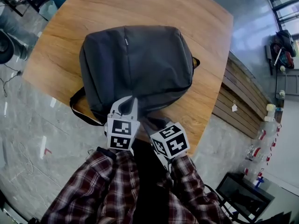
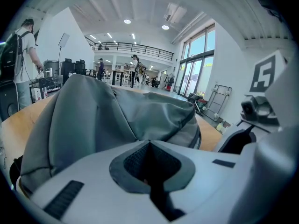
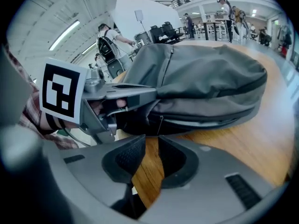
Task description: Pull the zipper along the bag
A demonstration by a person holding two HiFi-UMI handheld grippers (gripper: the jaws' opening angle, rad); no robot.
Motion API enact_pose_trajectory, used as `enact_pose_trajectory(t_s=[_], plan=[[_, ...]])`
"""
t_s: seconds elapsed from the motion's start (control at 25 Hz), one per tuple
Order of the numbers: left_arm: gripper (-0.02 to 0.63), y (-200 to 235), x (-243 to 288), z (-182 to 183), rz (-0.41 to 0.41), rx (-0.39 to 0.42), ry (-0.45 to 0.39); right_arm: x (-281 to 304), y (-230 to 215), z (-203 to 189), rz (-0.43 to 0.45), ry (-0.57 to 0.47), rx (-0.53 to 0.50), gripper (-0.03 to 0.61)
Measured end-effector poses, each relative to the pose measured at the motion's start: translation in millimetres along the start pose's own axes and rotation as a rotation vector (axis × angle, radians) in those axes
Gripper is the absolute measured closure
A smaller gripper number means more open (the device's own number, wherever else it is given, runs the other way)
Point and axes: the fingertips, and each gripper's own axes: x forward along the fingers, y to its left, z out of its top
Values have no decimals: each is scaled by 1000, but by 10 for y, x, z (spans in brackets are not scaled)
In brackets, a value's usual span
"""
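Observation:
A dark grey backpack [image 1: 135, 62] lies flat on the round wooden table [image 1: 93, 13]. My left gripper [image 1: 132, 101] is on the bag's near edge, its jaws shut with creased bag fabric [image 2: 117, 120] running into the tips. My right gripper [image 1: 153, 123] hovers just right of it above the table's edge. In the right gripper view its jaws [image 3: 152, 150] stand a little apart, with only bare wood between them. A small metal zipper pull [image 3: 162, 121] hangs on the bag's side zipper [image 3: 210, 119], just beyond those jaws and beside the left gripper [image 3: 152, 93].
A black shoulder strap [image 1: 76, 107] loops off the bag's left side over the table edge. A slatted wooden bench [image 1: 243, 101] stands on the floor to the right. People stand by desks [image 2: 21, 55] far behind the table.

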Motion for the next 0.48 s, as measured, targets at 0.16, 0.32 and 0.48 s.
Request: enact_pose_trajectory(t_s=[0.16,0.32,0.48], plan=[[604,4,-7,0,-4,1,-2,16,-118,54,-31,-51,97,502],[604,6,-2,-9,-10,-2,-1,140,-125,143,48,-57,201,499],[604,3,-3,-14,-15,-2,-2,201,-159,154,112,-45,314,499]])
